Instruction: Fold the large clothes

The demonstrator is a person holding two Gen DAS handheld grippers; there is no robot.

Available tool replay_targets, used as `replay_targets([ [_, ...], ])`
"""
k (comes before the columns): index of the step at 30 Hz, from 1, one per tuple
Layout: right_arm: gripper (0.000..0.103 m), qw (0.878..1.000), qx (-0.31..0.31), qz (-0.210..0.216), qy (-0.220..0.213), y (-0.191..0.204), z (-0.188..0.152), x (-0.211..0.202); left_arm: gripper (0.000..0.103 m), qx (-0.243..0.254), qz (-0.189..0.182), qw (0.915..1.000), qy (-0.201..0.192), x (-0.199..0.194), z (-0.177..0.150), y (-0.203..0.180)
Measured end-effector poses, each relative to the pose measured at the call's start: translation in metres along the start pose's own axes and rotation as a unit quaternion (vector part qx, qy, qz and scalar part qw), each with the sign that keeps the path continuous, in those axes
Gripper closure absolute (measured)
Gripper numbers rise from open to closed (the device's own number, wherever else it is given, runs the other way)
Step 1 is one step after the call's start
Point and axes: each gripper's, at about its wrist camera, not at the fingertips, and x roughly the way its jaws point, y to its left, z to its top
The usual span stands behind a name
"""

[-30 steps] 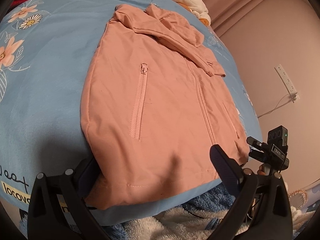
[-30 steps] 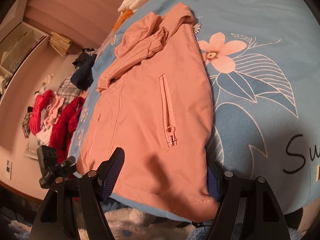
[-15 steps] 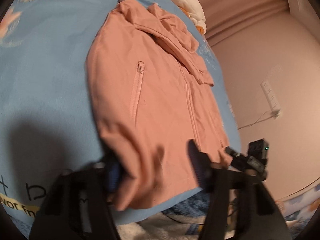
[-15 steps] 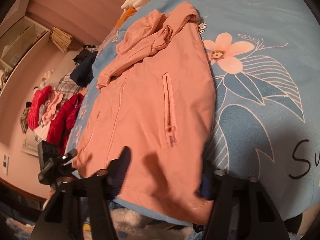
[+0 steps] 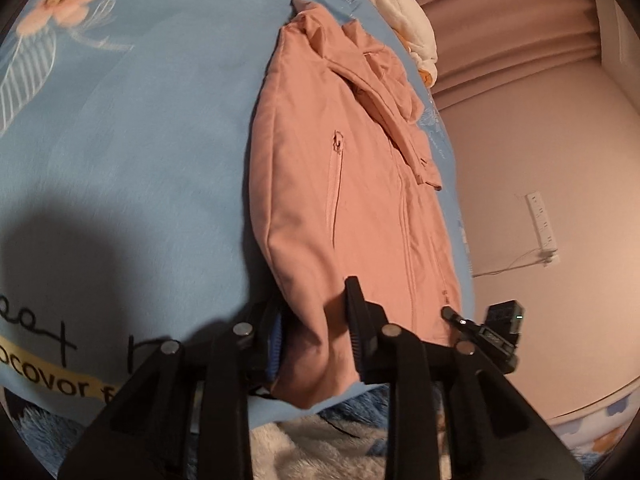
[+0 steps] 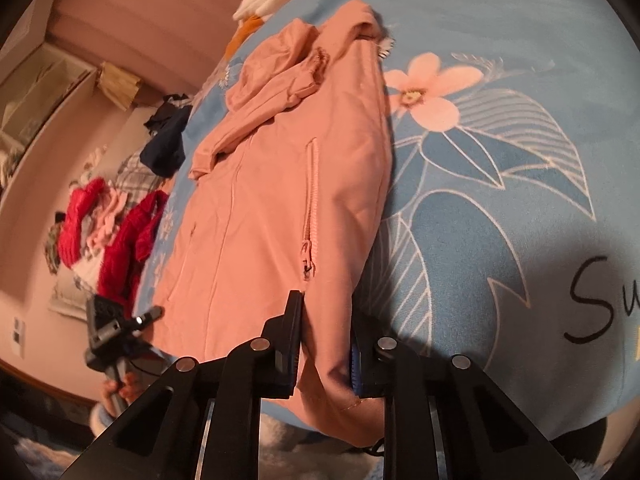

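A pink zip jacket [image 5: 352,184] lies front-up on a blue flowered bedspread [image 5: 120,140], sleeves folded across its chest, hem toward me. My left gripper [image 5: 316,332] is shut on the hem's left corner, the cloth bunched and lifted between the fingers. In the right wrist view the jacket [image 6: 280,184] shows again, and my right gripper [image 6: 326,344] is shut on the hem's right corner, which is also raised off the bedspread [image 6: 500,160].
A white and orange garment [image 5: 404,20] lies beyond the collar. A pile of red, pink and dark clothes [image 6: 116,216] sits on the bed's far side. A fluffy rug [image 5: 320,448] lies below the bed edge. A power strip [image 5: 542,220] hangs on the wall.
Both grippers went from open, straddling the hem corners, to shut on them. The hem corners have bunched up and risen off the bedspread.
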Motion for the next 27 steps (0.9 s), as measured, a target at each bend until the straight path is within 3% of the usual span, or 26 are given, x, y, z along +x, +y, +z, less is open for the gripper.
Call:
replay_targets([
  [2,0.080,1.000,0.012,0.011,0.000,-0.004,0.001,0.000,0.070,-0.007,-0.014,0.9999,0.001,-0.002,0.000,0.005],
  [6,0.071,0.999,0.027,0.029,0.007,-0.007,0.000,-0.002,0.047,-0.021,-0.046,0.9987,0.007,-0.003,0.006,0.007],
  [7,0.069,0.999,0.034,0.038,0.008,-0.008,0.001,-0.002,0.045,-0.021,-0.047,0.9986,0.007,-0.001,0.009,0.005],
  [16,0.069,0.997,0.047,0.055,0.009,-0.007,0.014,0.014,0.046,-0.005,-0.056,0.9979,0.031,0.031,0.033,-0.013],
  [27,0.069,0.996,0.052,0.072,0.031,-0.008,-0.001,0.007,0.055,0.009,-0.048,0.9980,0.041,0.016,0.007,-0.006],
])
